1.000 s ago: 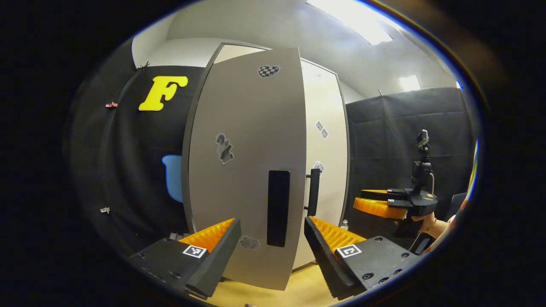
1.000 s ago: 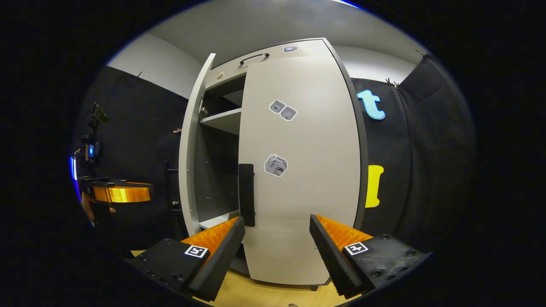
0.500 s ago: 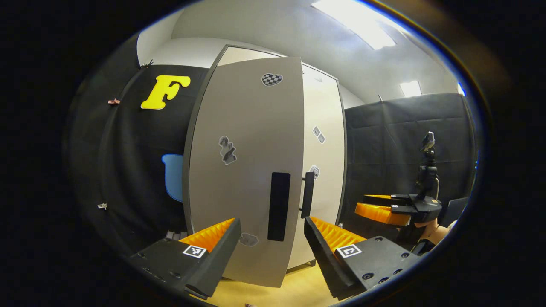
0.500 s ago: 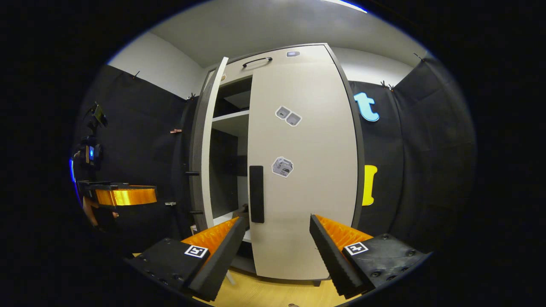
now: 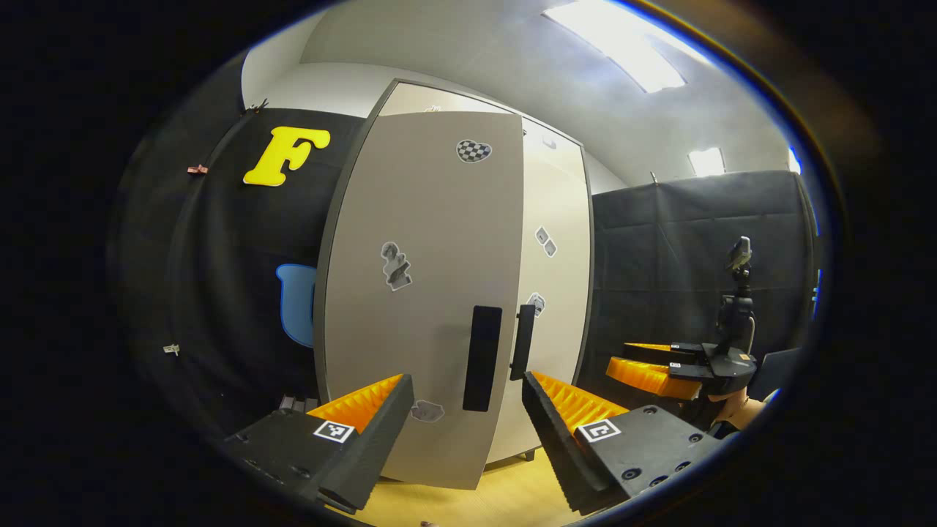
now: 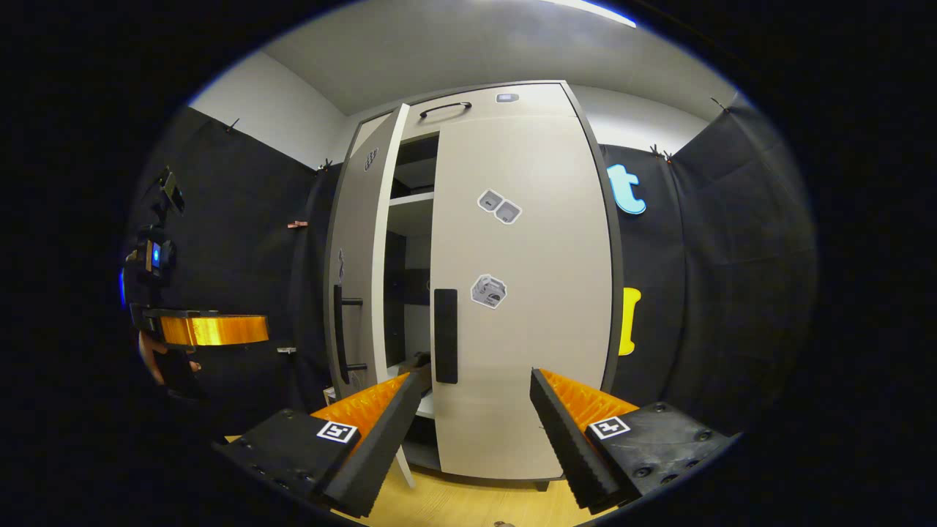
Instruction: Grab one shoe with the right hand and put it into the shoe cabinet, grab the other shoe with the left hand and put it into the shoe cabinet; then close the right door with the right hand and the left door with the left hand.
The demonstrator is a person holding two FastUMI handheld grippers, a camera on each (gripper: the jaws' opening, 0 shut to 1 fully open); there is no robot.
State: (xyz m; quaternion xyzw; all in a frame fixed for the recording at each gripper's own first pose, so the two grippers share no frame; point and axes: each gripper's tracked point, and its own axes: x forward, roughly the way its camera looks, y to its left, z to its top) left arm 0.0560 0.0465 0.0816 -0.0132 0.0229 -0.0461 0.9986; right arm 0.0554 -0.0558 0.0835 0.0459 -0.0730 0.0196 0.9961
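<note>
My left gripper [image 5: 468, 417] has its jaws wide apart and empty. Straight ahead of them stands the left door [image 5: 417, 293], ajar, its handle [image 5: 482, 359] vertical and just above the gap between the jaws. My right gripper [image 6: 474, 421] is likewise spread and empty, facing the right door [image 6: 527, 293], which appears shut. In my judgement the left gripper is the nearer tool for pushing the left door home. Shoes: I cannot make them out inside the cabinet [image 6: 410, 219].
</note>
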